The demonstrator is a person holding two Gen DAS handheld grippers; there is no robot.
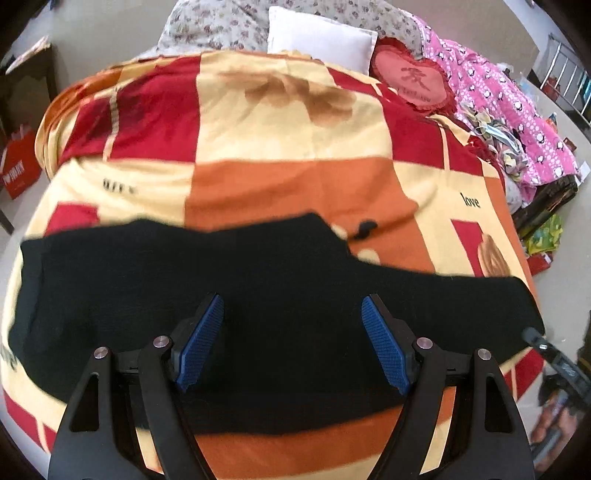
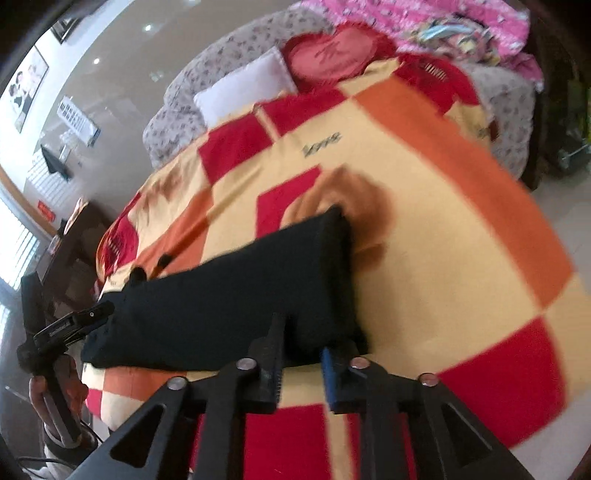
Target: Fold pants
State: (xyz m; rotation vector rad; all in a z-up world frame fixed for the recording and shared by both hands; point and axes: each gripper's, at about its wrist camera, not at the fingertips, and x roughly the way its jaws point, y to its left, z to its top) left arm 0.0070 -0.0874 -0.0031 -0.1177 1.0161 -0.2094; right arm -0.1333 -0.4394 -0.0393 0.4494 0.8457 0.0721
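Note:
The black pants (image 1: 229,295) lie flat across the near part of a bed with a red, orange and cream checked blanket (image 1: 288,122). My left gripper (image 1: 291,314) is open, its blue pads spread wide just above the middle of the pants, holding nothing. In the right wrist view the pants (image 2: 229,295) run leftward from my right gripper (image 2: 301,354), whose jaws are a narrow gap apart at the pants' leg-end corner. Whether cloth is pinched between them I cannot tell. The left gripper (image 2: 88,321) shows at the pants' far end.
A white pillow (image 1: 321,37), a red heart cushion (image 1: 413,77) and a floral quilt (image 1: 221,26) lie at the bed's head. Pink bedding (image 1: 509,110) is piled along the right side. A dark table (image 1: 26,74) and a red bag (image 1: 20,162) stand left of the bed.

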